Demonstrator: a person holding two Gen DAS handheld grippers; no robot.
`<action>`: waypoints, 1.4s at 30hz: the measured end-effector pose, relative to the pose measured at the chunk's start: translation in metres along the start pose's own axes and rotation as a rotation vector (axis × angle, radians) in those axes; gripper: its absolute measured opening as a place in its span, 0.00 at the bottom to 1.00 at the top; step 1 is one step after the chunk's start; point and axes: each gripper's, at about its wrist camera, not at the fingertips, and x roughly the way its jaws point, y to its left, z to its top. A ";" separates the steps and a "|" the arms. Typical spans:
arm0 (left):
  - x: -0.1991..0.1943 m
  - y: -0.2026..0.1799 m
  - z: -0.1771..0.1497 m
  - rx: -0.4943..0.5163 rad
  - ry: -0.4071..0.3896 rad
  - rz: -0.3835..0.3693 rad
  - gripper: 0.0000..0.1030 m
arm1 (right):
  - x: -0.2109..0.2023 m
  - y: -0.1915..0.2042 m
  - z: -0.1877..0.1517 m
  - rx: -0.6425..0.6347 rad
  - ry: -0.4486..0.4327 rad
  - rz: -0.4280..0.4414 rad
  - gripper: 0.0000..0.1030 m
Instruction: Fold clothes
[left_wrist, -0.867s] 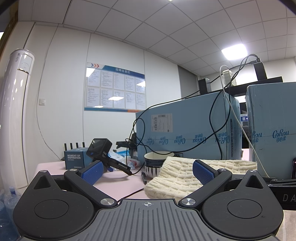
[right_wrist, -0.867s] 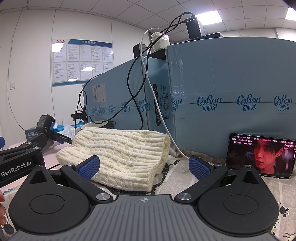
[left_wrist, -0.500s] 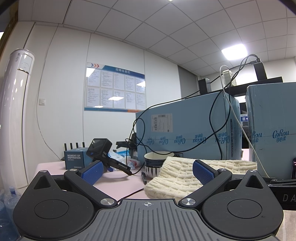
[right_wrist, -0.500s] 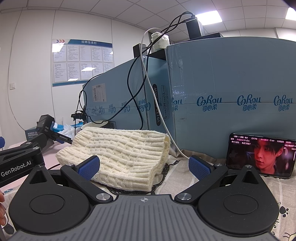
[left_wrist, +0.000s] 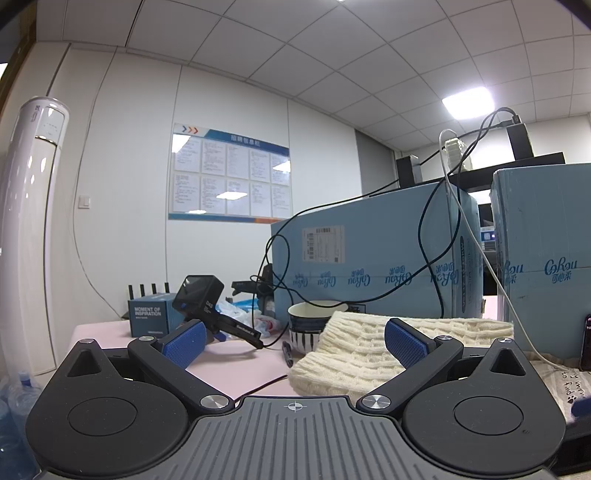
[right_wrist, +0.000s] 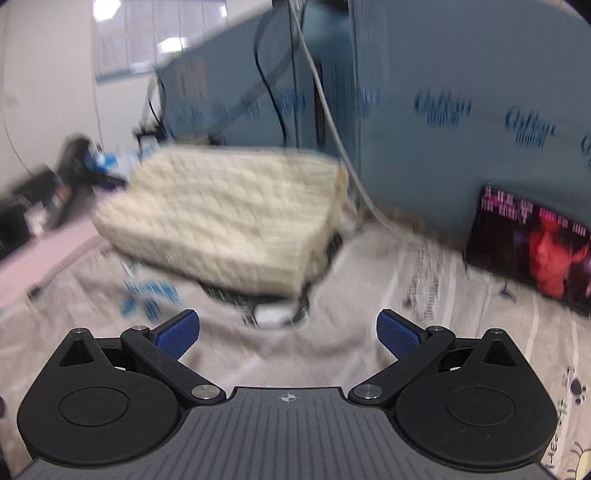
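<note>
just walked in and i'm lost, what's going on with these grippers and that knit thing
A person holds two grippers over a cluttered table. Neither has taken anything: the left gripper and the right gripper both have their jaws open and empty. The folded cream cable-knit sweater lies on a printed beige cloth. The right view is motion-blurred.

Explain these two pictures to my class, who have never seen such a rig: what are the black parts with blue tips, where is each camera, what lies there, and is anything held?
A person holds one set of tongs in each hand; a camera on each looks forward along its two blue-tipped fingers. The left tongs and right tongs are both open and hold nothing. Ahead lies a folded cream knit sweater on a printed cloth, with a striped bowl beside it, blue cartons behind and a phone playing video. The right view is blurred.
</note>
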 end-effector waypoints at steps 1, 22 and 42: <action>-0.001 -0.001 0.000 0.000 0.000 0.000 1.00 | 0.003 -0.001 0.000 0.005 0.028 0.002 1.00; -0.001 0.000 0.000 -0.005 0.003 -0.004 1.00 | 0.010 0.005 0.001 -0.045 0.071 -0.043 1.00; 0.000 -0.001 0.000 -0.005 0.003 -0.004 1.00 | 0.010 0.004 0.001 -0.041 0.069 -0.041 1.00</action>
